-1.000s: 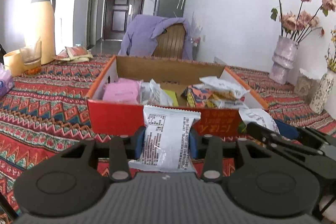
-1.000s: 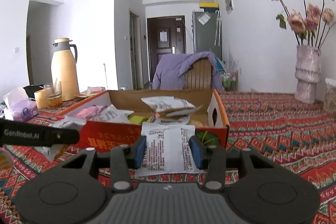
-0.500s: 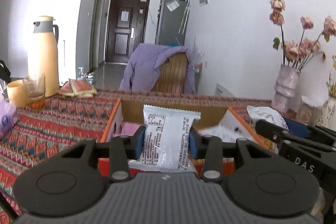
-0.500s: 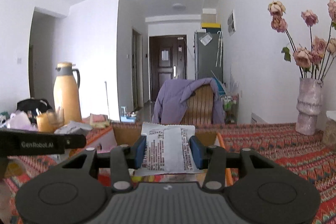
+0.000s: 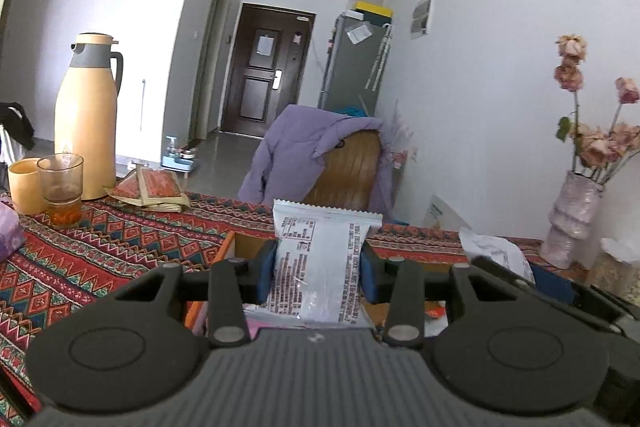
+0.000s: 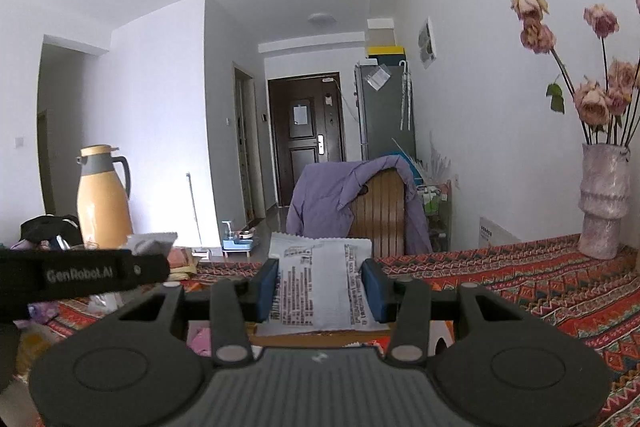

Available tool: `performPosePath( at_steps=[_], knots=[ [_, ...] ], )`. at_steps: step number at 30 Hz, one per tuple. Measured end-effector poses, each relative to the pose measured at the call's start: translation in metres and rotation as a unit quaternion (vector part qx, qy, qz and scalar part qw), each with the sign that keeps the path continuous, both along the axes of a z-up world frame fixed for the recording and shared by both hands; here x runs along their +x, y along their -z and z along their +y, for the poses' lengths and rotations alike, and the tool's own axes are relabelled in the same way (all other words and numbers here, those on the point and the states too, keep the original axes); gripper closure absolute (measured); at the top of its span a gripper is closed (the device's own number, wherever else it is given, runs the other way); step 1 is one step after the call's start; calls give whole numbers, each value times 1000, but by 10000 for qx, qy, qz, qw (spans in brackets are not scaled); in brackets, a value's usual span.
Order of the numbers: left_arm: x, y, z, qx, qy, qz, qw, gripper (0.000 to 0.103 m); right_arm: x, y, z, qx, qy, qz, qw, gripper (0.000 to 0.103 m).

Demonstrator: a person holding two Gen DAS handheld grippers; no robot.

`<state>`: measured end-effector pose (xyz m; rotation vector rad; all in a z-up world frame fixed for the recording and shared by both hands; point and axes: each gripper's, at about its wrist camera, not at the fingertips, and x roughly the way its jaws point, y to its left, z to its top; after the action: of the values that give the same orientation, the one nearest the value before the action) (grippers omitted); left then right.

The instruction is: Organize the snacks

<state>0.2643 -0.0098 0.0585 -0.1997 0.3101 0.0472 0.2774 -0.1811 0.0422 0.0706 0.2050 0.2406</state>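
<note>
Cardboard box (image 5: 230, 247) with pink packet (image 5: 256, 327)

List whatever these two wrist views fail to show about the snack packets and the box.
- Cardboard box, left wrist view: its contents are mostly hidden behind the left gripper body.
- Left snack packet: print too small to read; front face turned away.
- Right snack packet, right wrist view: lower end hidden by the right gripper; print illegible.
- Box, right wrist view: only slivers show.

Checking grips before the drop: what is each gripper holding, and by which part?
Left gripper: a white printed snack packet, clamped across its long side edges. Right gripper: a second white printed snack packet, held the same way.
</note>
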Motion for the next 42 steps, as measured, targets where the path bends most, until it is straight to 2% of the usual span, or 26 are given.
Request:
performPosePath(
  at_steps=[5, 8, 13, 19, 20, 21, 22, 23, 24, 25, 27, 31, 42],
  knots=[
    [15, 25, 1, 254, -197, 92, 9994, 61, 14, 28, -5, 162, -4, 99, 9998, 59],
    [24, 37, 5, 291, -190, 256, 9991, 61, 21, 40, -3, 47, -46, 223, 9997, 59],
    [33, 51, 9, 345, -235, 438, 9982, 61, 25, 48, -2, -80, -34, 339, 9994, 59],
    [34, 58, 9, 397, -215, 450, 9980, 61, 26, 53, 1, -193, -15, 395, 9990, 56],
    [34, 58, 10, 381, -220, 437, 9981, 58, 25, 53, 1, -179, 0, 401, 9990, 55],
    [33, 59, 10, 381, -235, 441, 9980, 49, 24, 53, 0, -157, 15, 403, 9991, 55],
    [34, 58, 10, 379, -270, 434, 9980, 43, 25, 53, -1, -130, 14, 425, 9990, 46],
    [33, 58, 11, 380, -302, 405, 9980, 30, 24, 53, -2, -89, 19, 442, 9990, 35],
    [31, 58, 11, 389, -344, 362, 9980, 20, 24, 53, -4, -45, 23, 436, 9990, 29],
    [29, 57, 11, 379, -370, 319, 9981, 16, 23, 52, -6, -15, 31, 423, 9991, 19],
    [26, 55, 12, 304, -402, 223, 9985, 2, 22, 51, -8, 36, 55, 395, 9992, 13],
    [22, 51, 13, 269, -411, 116, 9987, 0, 22, 52, -11, 125, 53, 388, 9992, 0],
    [21, 48, 16, 215, -423, 112, 9988, 0, 20, 54, -9, 66, 115, 333, 9994, 0]
  ],
)
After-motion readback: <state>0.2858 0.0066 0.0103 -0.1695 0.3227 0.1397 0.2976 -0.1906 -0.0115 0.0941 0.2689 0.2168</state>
